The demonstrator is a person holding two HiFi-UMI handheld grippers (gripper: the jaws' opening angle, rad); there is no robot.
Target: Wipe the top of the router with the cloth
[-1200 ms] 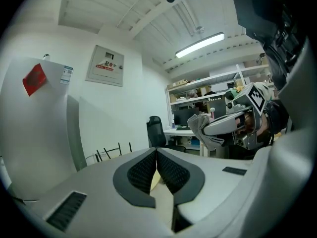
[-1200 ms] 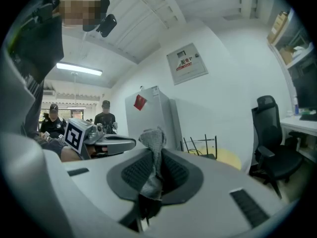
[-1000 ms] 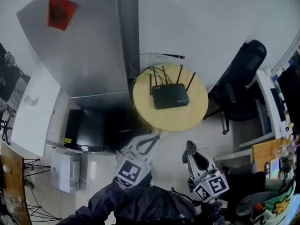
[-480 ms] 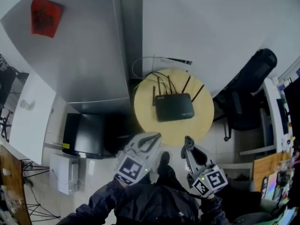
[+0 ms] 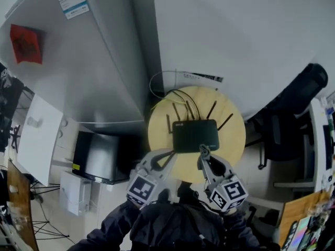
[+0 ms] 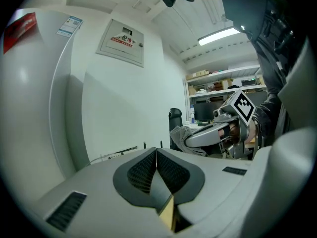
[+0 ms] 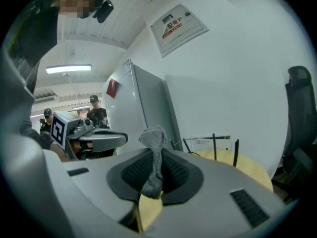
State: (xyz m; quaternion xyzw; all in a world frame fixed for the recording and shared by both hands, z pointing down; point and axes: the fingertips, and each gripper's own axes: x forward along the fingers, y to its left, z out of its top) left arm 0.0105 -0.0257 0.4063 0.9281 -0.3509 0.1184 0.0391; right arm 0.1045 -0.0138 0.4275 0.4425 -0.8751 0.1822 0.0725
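Observation:
A black router [image 5: 195,135] with several upright antennas lies on a round yellow table [image 5: 230,145]. My right gripper [image 5: 202,149] is shut on a grey cloth [image 7: 154,155], and its tip is over the router's near edge. The cloth sticks up from between the pads. Two router antennas [image 7: 236,151] and the table top [image 7: 250,171] show beyond the jaws in the right gripper view. My left gripper [image 5: 170,153] hangs at the table's near-left rim, jaws shut with nothing between them [image 6: 156,153]. From the left gripper view, the right gripper [image 6: 213,133] with the cloth [image 6: 181,133] is seen at the right.
A tall grey refrigerator [image 5: 78,67] stands left of the table, with a black box [image 5: 97,150] low beside it. Cables [image 5: 170,85] loop behind the router against the white wall. A black office chair [image 5: 306,93] is at the right. Two people [image 7: 96,110] stand far off.
Both grippers have moved forward toward the table. The right gripper's tip now reaches the router's near edge; the left tip is at the table rim. The head view has shifted closer.

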